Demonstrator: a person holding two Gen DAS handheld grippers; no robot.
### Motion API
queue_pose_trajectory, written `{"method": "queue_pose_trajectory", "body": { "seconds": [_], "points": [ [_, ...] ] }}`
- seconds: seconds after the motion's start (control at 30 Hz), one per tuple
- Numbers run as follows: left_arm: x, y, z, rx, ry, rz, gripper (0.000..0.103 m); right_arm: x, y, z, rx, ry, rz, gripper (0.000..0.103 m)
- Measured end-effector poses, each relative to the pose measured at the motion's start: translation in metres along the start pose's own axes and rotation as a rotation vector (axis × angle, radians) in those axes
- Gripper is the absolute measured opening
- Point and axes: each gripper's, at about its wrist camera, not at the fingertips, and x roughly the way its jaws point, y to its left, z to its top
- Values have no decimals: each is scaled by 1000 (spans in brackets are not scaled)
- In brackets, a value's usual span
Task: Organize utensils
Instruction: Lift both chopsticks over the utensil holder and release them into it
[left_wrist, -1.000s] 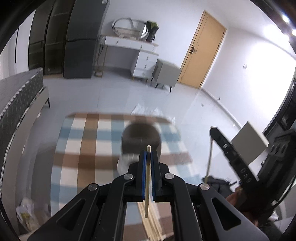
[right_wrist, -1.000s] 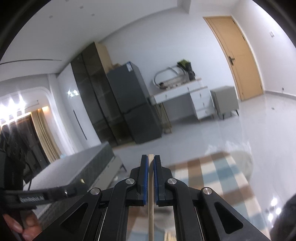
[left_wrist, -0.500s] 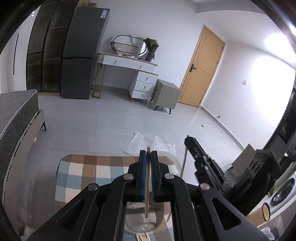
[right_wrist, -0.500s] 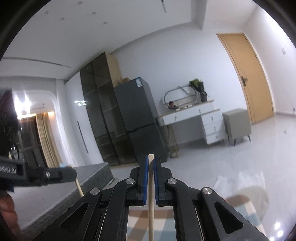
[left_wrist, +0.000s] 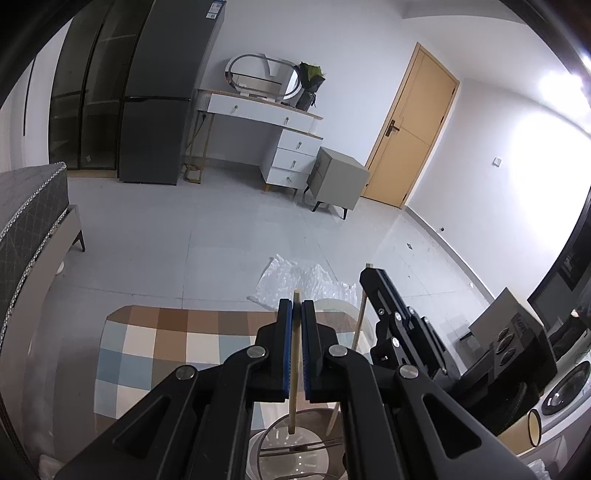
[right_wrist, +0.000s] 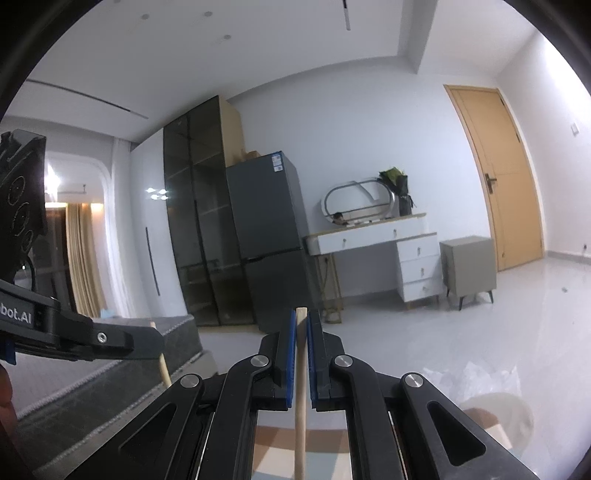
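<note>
My left gripper (left_wrist: 296, 302) is shut on a pale wooden chopstick (left_wrist: 293, 369) that stands nearly upright between its blue pads. The stick's lower end hangs at the mouth of a round grey utensil holder (left_wrist: 269, 428) at the bottom of the left wrist view. My right gripper (right_wrist: 302, 314) is shut on a second wooden chopstick (right_wrist: 301, 406), also upright. In the left wrist view the right gripper (left_wrist: 369, 275) stands just to the right with its chopstick (left_wrist: 360, 325) hanging below. The right wrist view shows the left gripper (right_wrist: 155, 338) at the left edge.
A checked cloth (left_wrist: 147, 350) covers the surface under the holder. Crumpled clear plastic (left_wrist: 295, 277) and a pale round object (left_wrist: 332, 306) lie beyond it. A grey bed (left_wrist: 29, 214) is at the left. A fridge (left_wrist: 162, 110), dressing table (left_wrist: 266, 118), nightstand (left_wrist: 338, 181) and door (left_wrist: 410, 129) line the far wall.
Both grippers stay shut on their chopsticks. In the left wrist view the holder and checked cloth have slid down to the bottom, and the right gripper has drawn closer to the left one.
</note>
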Motion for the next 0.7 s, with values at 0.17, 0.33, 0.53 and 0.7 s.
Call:
{"method": "queue_pose_trajectory", "body": {
  "seconds": [0.17,0.33,0.53,0.7],
  "points": [
    [0,0,-2,-12,16,0,0,-10,10,-3,-49,5,13,5],
    [0,-1,-6,-11,36,3,0,-26,13,-7,-72,27,33,5],
    [1,-2,-16,-7,95,-20,0,-51,13,-9,-65,91,94,7],
    [-6,0,-20,-24,132,-30,1,-71,4,-7,-15,191,158,22]
  ]
}}
